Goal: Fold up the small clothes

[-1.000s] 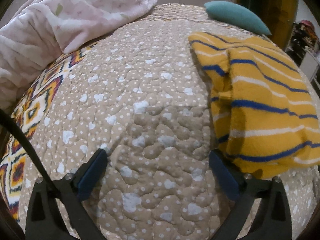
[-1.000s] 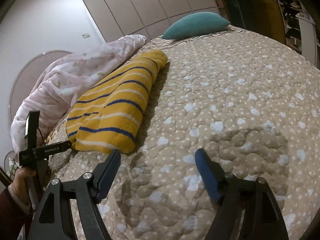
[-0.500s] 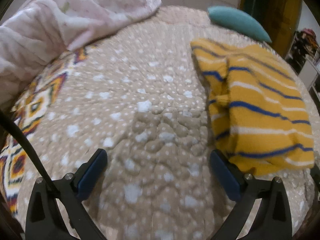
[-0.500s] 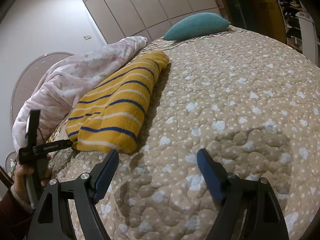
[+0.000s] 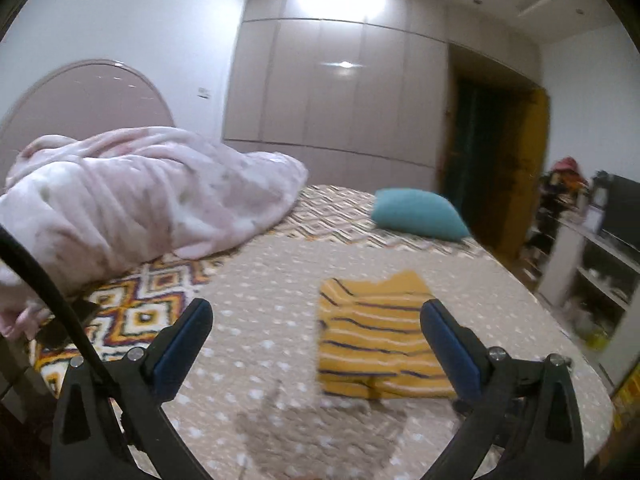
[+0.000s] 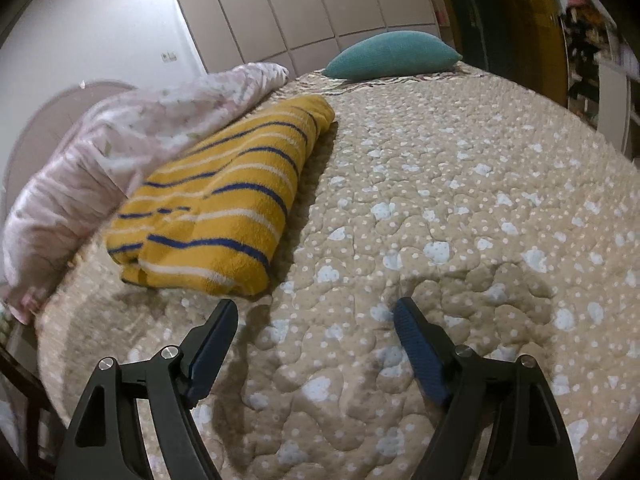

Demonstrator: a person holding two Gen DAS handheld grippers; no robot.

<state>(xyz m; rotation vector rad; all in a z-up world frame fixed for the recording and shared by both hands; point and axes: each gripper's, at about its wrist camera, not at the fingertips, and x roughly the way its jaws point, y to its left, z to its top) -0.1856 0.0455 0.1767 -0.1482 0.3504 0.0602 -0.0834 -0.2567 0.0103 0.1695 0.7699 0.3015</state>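
A folded yellow garment with blue and white stripes (image 5: 376,336) lies flat on the beige dotted quilt (image 5: 272,320). It also shows in the right wrist view (image 6: 224,208), to the left and beyond my right gripper. My left gripper (image 5: 316,316) is open and empty, raised well above the bed, with the garment seen behind its right finger. My right gripper (image 6: 316,316) is open and empty, low over the quilt (image 6: 440,200), to the right of the garment's near edge.
A crumpled pink blanket (image 5: 132,196) lies on the bed's left side (image 6: 120,148). A teal pillow (image 5: 416,214) sits at the far end (image 6: 392,54). A patterned cover (image 5: 136,312) shows at the left. Shelves (image 5: 592,264) stand at the right; wardrobe doors behind.
My left gripper has lifted and pulled back from the garment, so the whole bed and room now show. My right gripper has shifted slightly. Both stay open.
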